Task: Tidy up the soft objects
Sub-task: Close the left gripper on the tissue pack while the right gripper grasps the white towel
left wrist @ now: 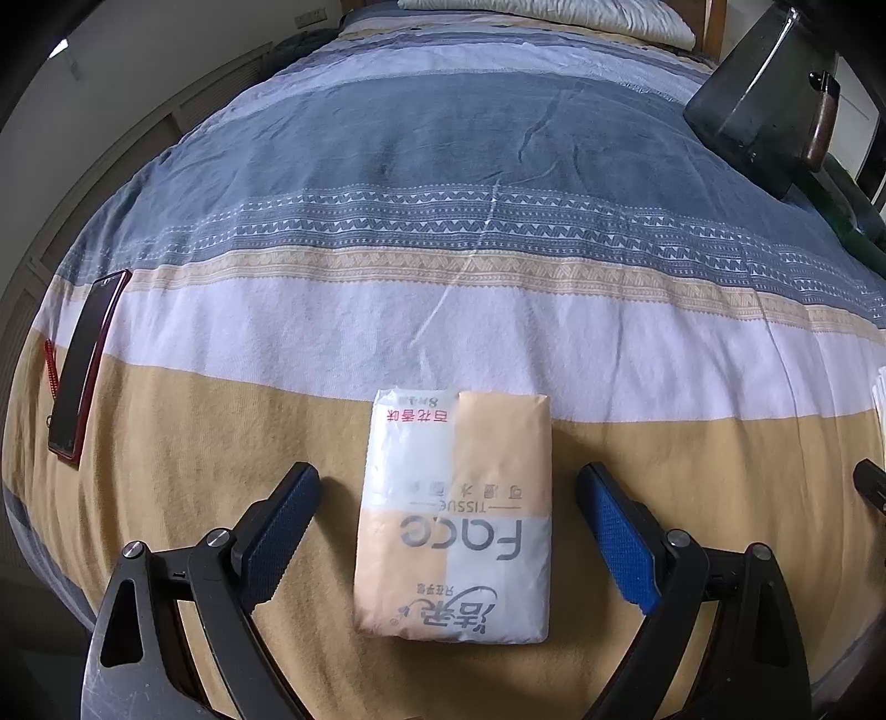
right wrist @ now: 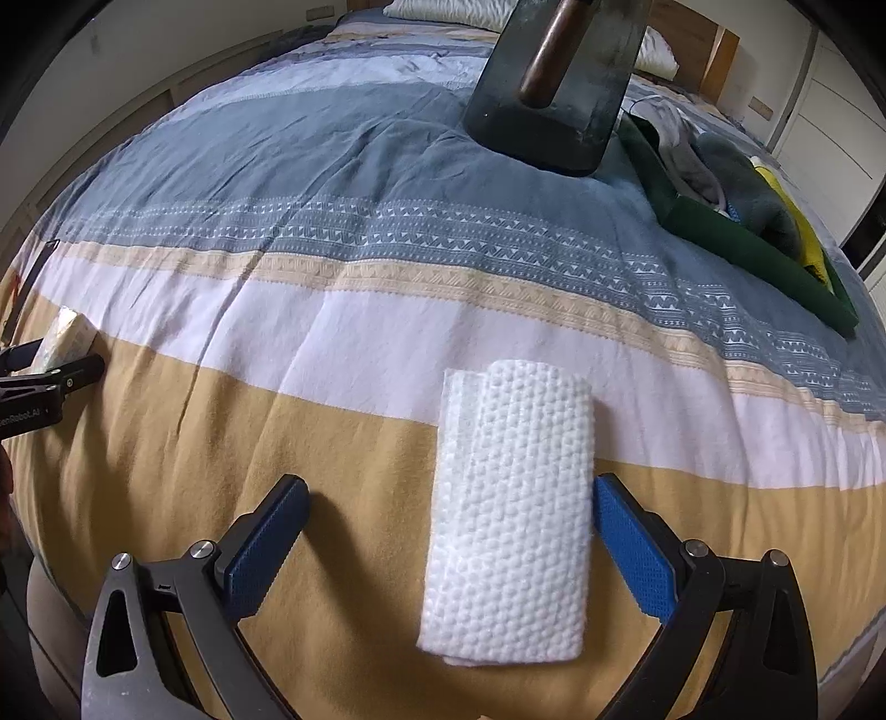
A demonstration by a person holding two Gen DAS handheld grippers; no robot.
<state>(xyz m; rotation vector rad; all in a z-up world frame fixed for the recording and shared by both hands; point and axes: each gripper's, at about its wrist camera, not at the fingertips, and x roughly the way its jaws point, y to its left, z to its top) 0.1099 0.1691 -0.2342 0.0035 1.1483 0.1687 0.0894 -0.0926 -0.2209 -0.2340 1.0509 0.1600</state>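
Observation:
A tan and white tissue pack point(left wrist: 454, 515) lies on the striped bedspread point(left wrist: 443, 194). My left gripper point(left wrist: 448, 487) is open, its blue pads either side of the pack without touching it. A folded white dimpled towel point(right wrist: 512, 515) lies on the bedspread in the right wrist view. My right gripper point(right wrist: 451, 495) is open around it, with the right pad point(right wrist: 631, 543) close against the towel's edge and the left pad well clear. The left gripper point(right wrist: 44, 376) and the pack's end point(right wrist: 66, 338) show at the left edge of the right wrist view.
A phone in a red case point(left wrist: 83, 365) lies at the bed's left edge. A dark box with a brown handle point(right wrist: 548, 83) stands further up the bed. A green fabric bin of clothes point(right wrist: 742, 210) sits at the right. A pillow point(left wrist: 548, 16) lies at the head.

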